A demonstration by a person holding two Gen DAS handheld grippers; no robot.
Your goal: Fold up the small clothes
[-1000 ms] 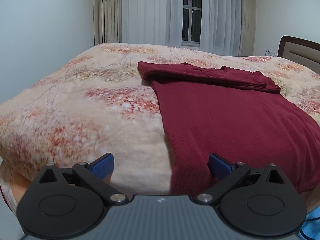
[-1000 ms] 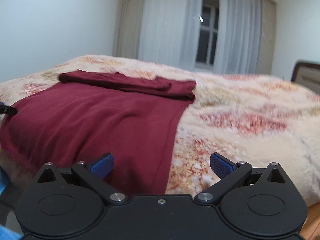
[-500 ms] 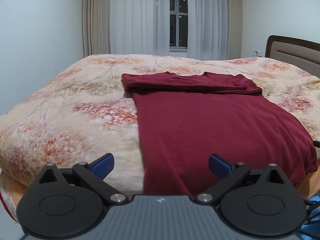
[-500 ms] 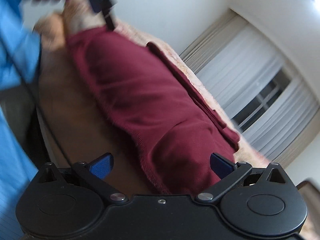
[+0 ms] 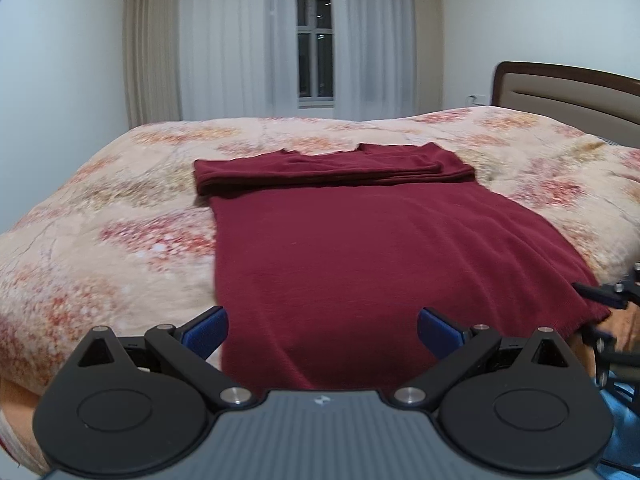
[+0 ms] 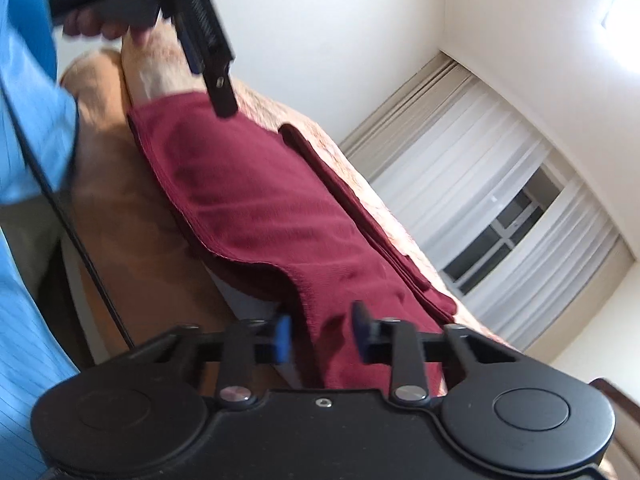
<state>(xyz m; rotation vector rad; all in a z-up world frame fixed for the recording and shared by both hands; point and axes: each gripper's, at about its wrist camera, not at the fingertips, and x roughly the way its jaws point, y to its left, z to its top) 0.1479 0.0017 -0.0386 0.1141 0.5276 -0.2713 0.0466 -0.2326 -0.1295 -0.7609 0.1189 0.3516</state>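
Maroon knit fills the near ground of both views: the garment (image 5: pixel 360 264) lies flat on a bed (image 5: pixel 120 240) covered with a plush peach blanket (image 5: pixel 100 200) printed in red and orange blossoms, its lower hem hanging over the near edge of the mattress. At its far end the sleeves are folded across into a thick band (image 5: pixel 328 170). Beyond the bed stand sheer white curtains (image 5: pixel 240 40) parted around a dark window (image 5: pixel 315 44), with pale walls on either side and a brown-framed headboard (image 5: pixel 568 88) at the right.

The left gripper (image 5: pixel 322 328) is held level in front of the hem, its blue-padded fingers (image 5: pixel 206 328) spread wide, cloth between them but not touched. The right gripper (image 6: pixel 322 336) is rolled steeply, so the room tilts in its view; its jaws are narrow and stand on either side of the garment's near right corner (image 6: pixel 320 300) — the pads look close to the hanging cloth, though I cannot tell whether they pinch it.

Compared with half a second ago, the right jaws have drawn in from fully wide to this narrow gap around the corner. The left gripper has swung right, bringing the garment to the centre of its view — its jaws remain wide.
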